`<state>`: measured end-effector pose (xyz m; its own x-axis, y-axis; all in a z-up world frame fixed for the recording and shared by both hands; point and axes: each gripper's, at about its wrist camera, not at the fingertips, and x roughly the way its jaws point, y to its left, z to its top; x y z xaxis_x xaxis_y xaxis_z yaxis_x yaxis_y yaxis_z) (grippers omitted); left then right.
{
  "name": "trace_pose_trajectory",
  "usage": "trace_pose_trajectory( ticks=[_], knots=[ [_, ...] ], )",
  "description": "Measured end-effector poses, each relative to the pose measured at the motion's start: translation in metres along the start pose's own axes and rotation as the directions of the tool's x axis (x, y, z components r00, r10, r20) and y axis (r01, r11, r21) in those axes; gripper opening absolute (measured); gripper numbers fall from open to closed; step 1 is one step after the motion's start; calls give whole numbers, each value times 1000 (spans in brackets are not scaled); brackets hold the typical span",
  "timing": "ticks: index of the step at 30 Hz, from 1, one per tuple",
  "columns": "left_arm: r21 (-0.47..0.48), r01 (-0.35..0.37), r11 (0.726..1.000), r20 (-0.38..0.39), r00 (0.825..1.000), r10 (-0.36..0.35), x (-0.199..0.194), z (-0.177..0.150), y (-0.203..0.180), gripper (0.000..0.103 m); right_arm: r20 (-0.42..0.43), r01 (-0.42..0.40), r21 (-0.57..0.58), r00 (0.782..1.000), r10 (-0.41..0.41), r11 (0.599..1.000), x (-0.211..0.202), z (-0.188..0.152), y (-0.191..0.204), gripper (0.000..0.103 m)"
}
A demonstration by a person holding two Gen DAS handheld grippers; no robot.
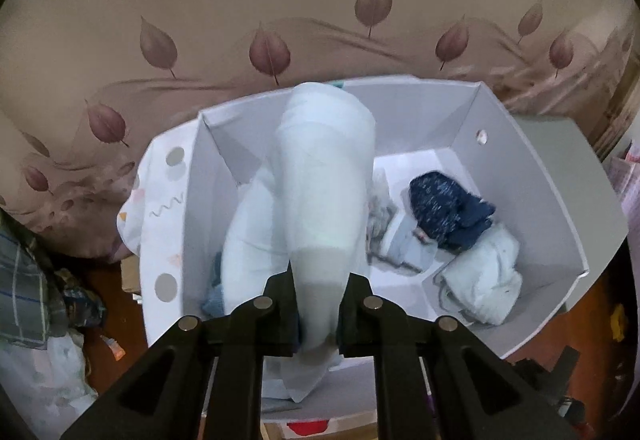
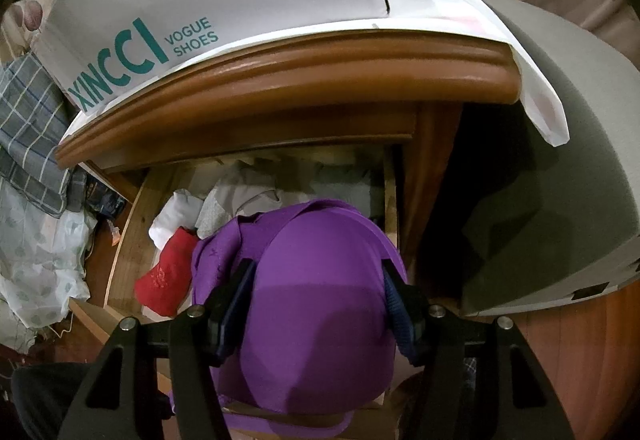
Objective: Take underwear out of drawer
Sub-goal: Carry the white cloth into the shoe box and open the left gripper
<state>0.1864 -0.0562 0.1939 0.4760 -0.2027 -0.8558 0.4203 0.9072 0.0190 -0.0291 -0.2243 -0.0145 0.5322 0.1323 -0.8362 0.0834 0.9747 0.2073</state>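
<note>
Holding two garments at once, we have each gripper busy with its own piece. Our left gripper (image 1: pixel 318 314) has its jaws clamped tight on a pale blue, soft cotton undergarment (image 1: pixel 320 176), pinched near one end so the rest hangs free over the open white cardboard shoe box (image 1: pixel 532 176). We judge this hold is meant to let the cloth drop straight into the box, which already contains a dark navy speckled garment (image 1: pixel 448 208) and a crumpled light blue one (image 1: pixel 480 280) in its right half. The pale undergarment's long axis runs from the jaws away towards the box's far wall, its free end above the box's left half.

Our right gripper (image 2: pixel 316 308) has its jaws part-way apart, pressing on both sides of a purple, smooth padded bra cup (image 2: pixel 320 280). This piece sits over the pulled-out wooden drawer (image 2: pixel 132 224), below the shoe box, which stands on the cabinet's top. The rounded cup faces up at the camera, its longer axis running from the jaws towards the drawer's back. A small red folded cloth (image 2: pixel 168 272) lies in the drawer, left of the cup.
</note>
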Motion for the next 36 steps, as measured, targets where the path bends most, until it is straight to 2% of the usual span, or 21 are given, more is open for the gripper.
trace_pose_trajectory(
  ticks=[4,7,12,20,25,27,31,34,36],
  knots=[
    [-3,4,1000,-6,1000,-4,8,-1,-1,12,0,0,0,1000,0,1000,0,0,0,62],
    [-5,4,1000,-13,1000,-4,11,0,-2,17,-4,-1,0,1000,1,1000,1,0,0,62],
    [-9,-18,1000,27,999,18,3,2,-4,38,-6,-1,-3,1000,1,1000,1,0,0,62],
    [-3,-22,1000,86,996,22,-21,-1,-9,44,-4,-1,0,1000,1,1000,1,0,1,62],
    [0,-49,999,147,988,49,-46,-12,-10,54,-2,-2,-7,1000,2,1000,3,0,4,62],
    [10,-68,998,188,980,65,-61,-22,-10,61,-1,-2,-9,1000,2,1000,2,-1,3,62],
    [7,-105,994,246,964,100,-86,-49,-7,67,-3,1,-15,1000,-1,1000,4,-1,5,62],
    [0,-154,988,271,951,149,-97,-79,-3,74,8,7,-20,1000,-7,1000,2,-2,5,62],
    [-4,-166,986,272,949,161,-97,-104,1,76,10,9,-18,1000,-8,1000,1,-2,5,62]
  ],
)
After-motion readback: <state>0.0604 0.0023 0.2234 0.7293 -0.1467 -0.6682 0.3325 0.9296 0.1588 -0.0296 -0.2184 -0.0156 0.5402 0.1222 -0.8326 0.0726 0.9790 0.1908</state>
